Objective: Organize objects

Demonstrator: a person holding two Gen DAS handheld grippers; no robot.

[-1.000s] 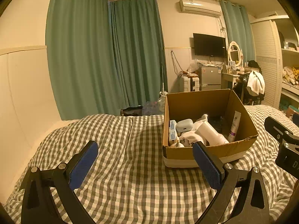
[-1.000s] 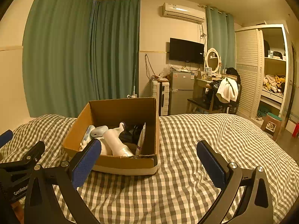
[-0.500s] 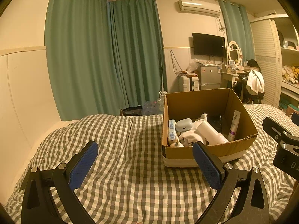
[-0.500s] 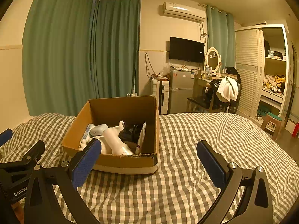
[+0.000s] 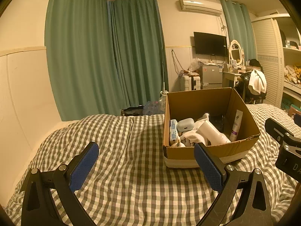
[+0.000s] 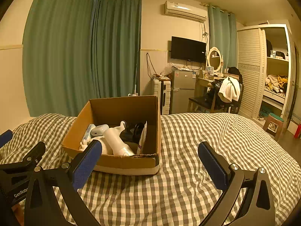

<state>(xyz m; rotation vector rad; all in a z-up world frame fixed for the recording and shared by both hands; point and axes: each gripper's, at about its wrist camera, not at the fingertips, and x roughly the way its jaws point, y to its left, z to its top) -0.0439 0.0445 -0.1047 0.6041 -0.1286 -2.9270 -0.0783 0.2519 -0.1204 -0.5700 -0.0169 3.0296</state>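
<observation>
1. The left gripper (image 5: 144, 162) had its blue-padded fingers spread wide with nothing between them, held low over the checked bedcover (image 5: 120, 169).
2. The right gripper (image 6: 150, 162) was spread just as wide and equally empty, hovering over the same cover; in its own view the left gripper's black frame showed at its lower left.
3. Ahead of both, an open cardboard box (image 5: 212, 150) sat on the bed: forward and to the right of the left gripper, forward and to the left of the right one.
4. Inside the box, seen from the left gripper, lay a white bottle (image 5: 212, 132) on its side, a small pale case (image 5: 185, 124), a flat packet (image 5: 173, 130) against the near-left wall, a tube (image 5: 237, 125) propped against the far-right wall, and some white cloth (image 5: 190, 137). The right gripper's view added dark items (image 6: 135, 131) behind the bottle.
5. No loose objects showed on the visible bedcover around either gripper.
6. As a judgement: with everything visible already in the box, the scene fitted either a gathering that was complete or a boxful waiting to be taken out and sorted. The pictures alone could not settle which.
</observation>
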